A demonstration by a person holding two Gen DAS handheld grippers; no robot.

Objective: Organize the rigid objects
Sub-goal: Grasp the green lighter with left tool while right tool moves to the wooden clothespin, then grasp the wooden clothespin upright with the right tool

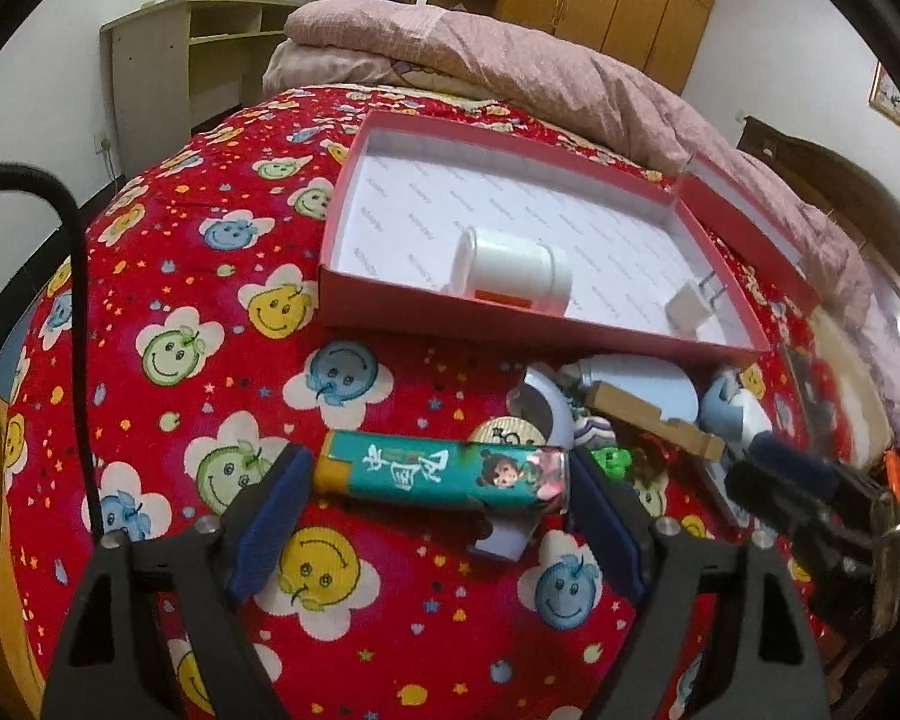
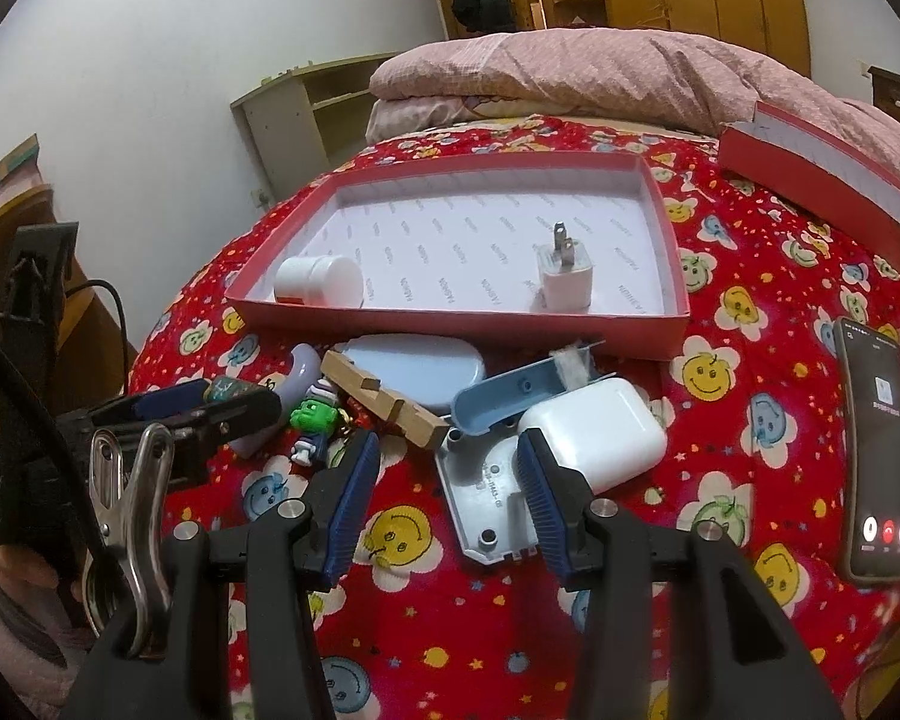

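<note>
1. A shallow red cardboard box point(image 1: 504, 306), white-lined, is seen on the red smiley-print bedspread point(image 1: 180, 276); the loose pile is gathered against its near wall.
2. A teal printed rectangular carton point(image 1: 444, 471) is lying crosswise just before that pile. It is judged light, stiff and crushable, and best taken across its short ends.
3. The left gripper point(image 1: 438, 501) is spread around it, unclamped.
4. The right gripper point(image 2: 447, 489) is held half-open, empty.

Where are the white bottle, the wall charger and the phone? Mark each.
white bottle point(image 1: 513, 267), left wrist view, on its side wall.
wall charger point(image 2: 566, 281), right wrist view, on its white body.
phone point(image 2: 880, 450), right wrist view, on its screen.
</note>
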